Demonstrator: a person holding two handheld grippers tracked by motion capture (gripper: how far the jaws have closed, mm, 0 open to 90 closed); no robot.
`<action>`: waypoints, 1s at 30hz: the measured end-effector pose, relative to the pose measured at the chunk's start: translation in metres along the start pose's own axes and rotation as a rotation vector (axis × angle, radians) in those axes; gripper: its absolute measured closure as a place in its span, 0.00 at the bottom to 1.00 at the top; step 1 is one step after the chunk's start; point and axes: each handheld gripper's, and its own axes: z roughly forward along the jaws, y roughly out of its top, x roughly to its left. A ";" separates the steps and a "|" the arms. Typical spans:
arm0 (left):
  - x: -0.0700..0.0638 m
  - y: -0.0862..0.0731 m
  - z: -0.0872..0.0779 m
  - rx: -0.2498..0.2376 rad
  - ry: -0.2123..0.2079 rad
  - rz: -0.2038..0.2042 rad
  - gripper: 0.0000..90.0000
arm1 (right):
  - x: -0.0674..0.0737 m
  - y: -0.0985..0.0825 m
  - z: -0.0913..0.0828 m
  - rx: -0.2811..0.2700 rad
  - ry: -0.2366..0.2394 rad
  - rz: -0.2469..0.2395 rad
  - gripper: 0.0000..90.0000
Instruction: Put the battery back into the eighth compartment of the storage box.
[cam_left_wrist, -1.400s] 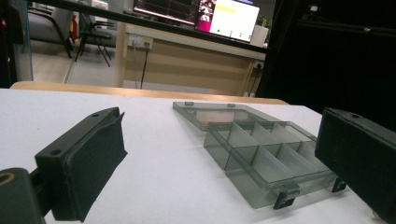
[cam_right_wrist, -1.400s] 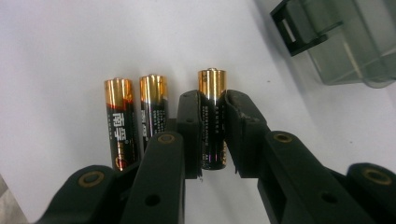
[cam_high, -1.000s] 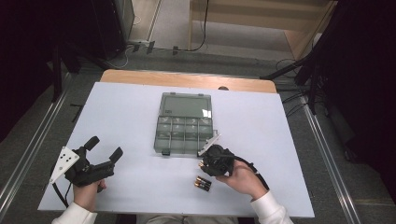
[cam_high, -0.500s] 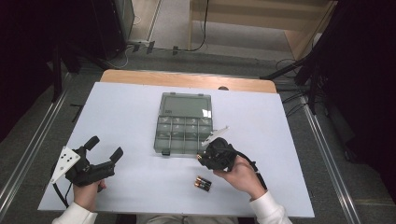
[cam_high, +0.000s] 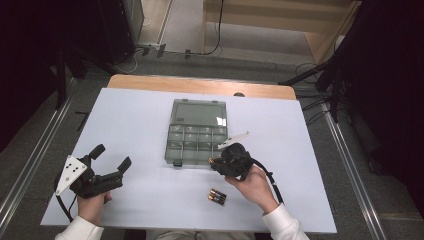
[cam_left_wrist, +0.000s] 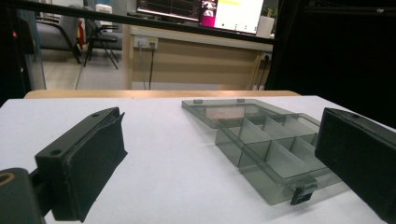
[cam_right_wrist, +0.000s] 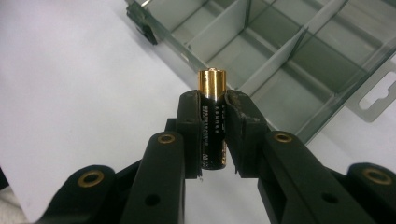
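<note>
A black-and-gold battery (cam_right_wrist: 214, 122) sits pinched between the right tongs (cam_high: 214, 162), hovering at the organizer box's (cam_high: 196, 145) near edge. Gripped so narrowly, it could twist free and miss the compartment. Left tongs (cam_high: 111, 157) gape wide above the tabletop (cam_high: 150, 115), empty.

The compartment box (cam_high: 196, 132) lies mid-table (cam_high: 140, 115), two batteries (cam_high: 217, 197) on the table before it.

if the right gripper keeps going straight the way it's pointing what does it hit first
Likely the near wall of the clear grey compartment box; the right gripper holds a black-and-gold battery aimed there, though depth is uncertain.
</note>
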 end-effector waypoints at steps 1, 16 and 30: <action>0.000 0.000 0.000 0.007 -0.004 0.009 0.01 | 0.000 0.000 0.000 -0.010 0.002 0.008 0.86; -0.002 0.000 0.005 0.039 -0.042 0.059 0.01 | -0.009 0.002 -0.001 -0.140 0.039 0.152 0.86; -0.005 0.000 0.005 0.047 -0.060 0.064 0.01 | -0.020 0.000 0.007 -0.219 0.047 0.272 0.86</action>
